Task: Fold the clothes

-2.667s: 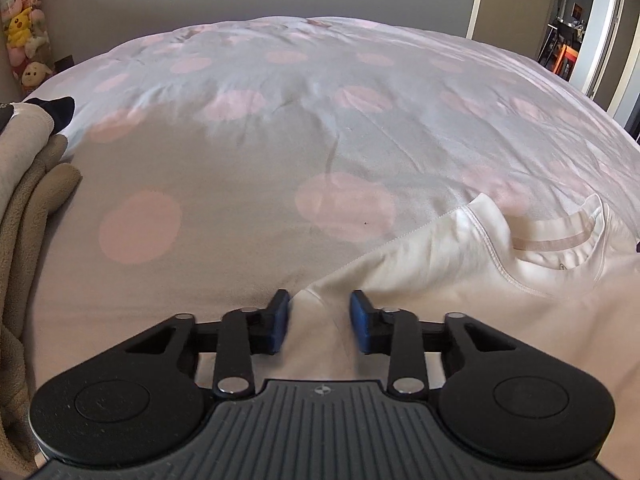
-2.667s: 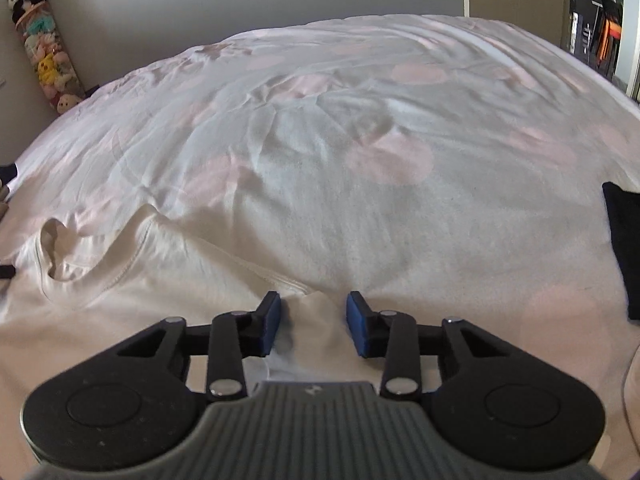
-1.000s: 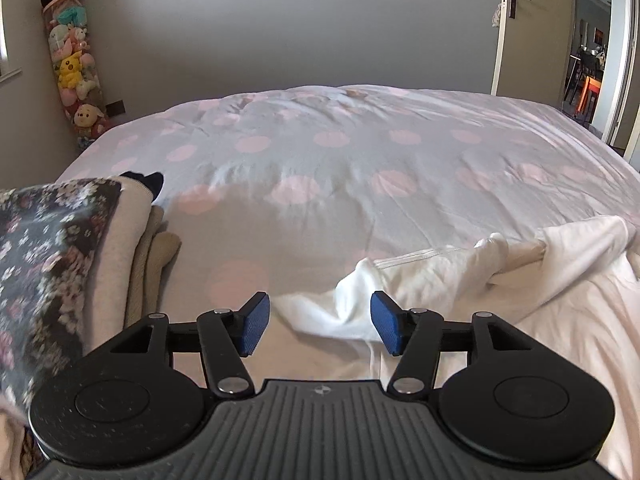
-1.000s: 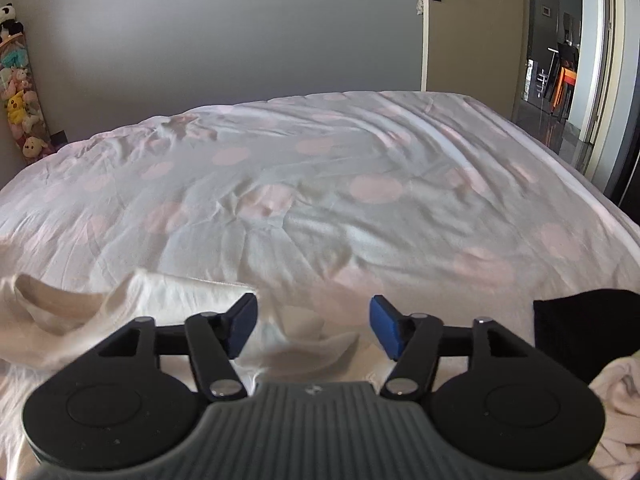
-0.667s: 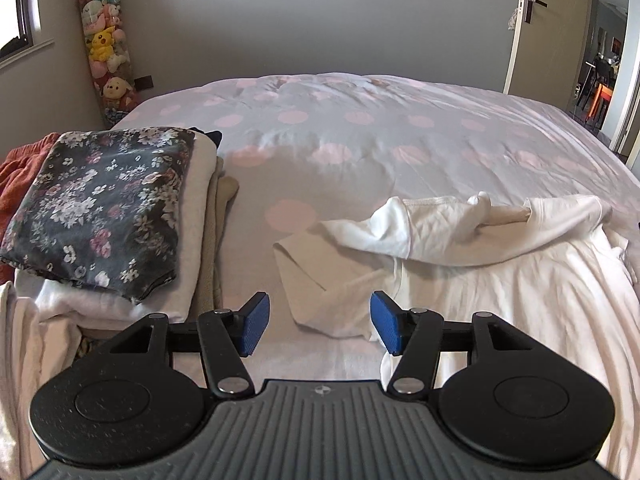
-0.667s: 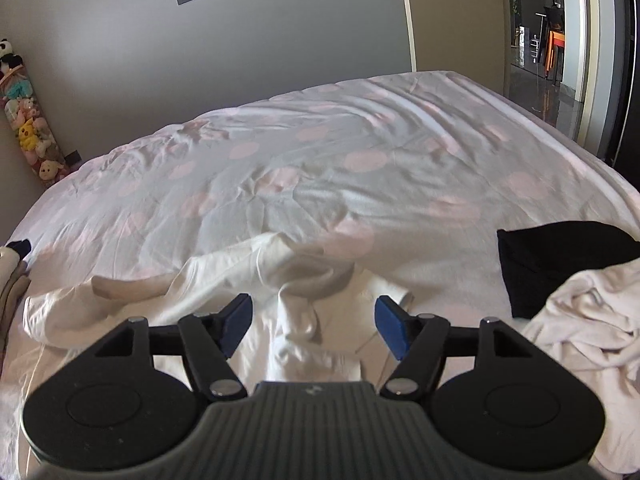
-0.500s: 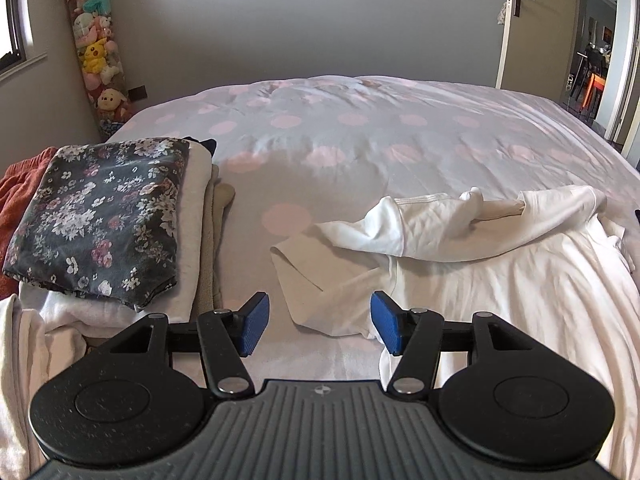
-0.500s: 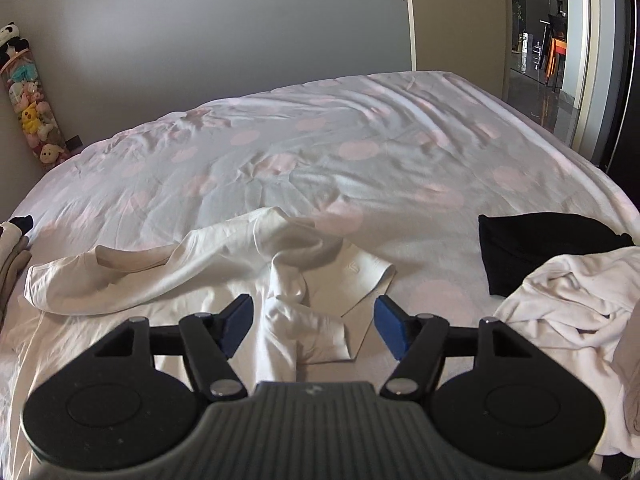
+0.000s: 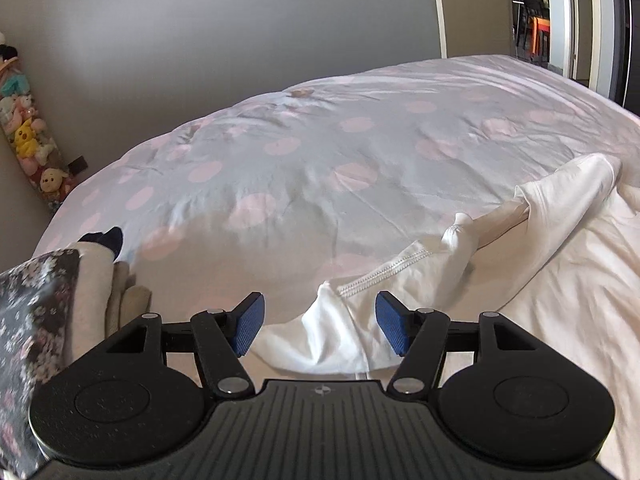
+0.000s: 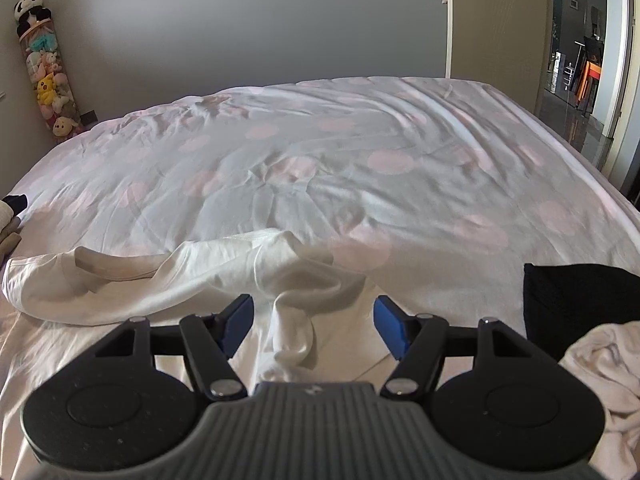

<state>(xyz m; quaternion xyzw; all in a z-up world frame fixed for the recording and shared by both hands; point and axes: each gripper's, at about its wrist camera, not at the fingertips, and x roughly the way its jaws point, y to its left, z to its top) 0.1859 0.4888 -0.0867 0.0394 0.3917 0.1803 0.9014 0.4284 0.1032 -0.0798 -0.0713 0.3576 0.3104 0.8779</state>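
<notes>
A cream-white T-shirt (image 9: 500,280) lies crumpled on the bed, its top edge folded over toward me. My left gripper (image 9: 318,326) is open, and the shirt's left sleeve fold (image 9: 340,320) lies between its blue pads without being clamped. In the right wrist view the same shirt (image 10: 180,276) shows with its neckline at the left. My right gripper (image 10: 312,328) is open, with the bunched right sleeve (image 10: 292,332) lying between its fingers.
A stack of folded clothes topped by a dark floral piece (image 9: 28,320) stands at the left. A black garment (image 10: 580,300) and a crumpled pale garment (image 10: 604,372) lie at the right. The spotted duvet (image 10: 320,160) stretches beyond. A soft-toy holder (image 10: 44,72) hangs on the wall.
Both grippers let go of the shirt's shoulders after folding its top over, drew back, and have now dropped low and close to the sleeve folds, jaws open.
</notes>
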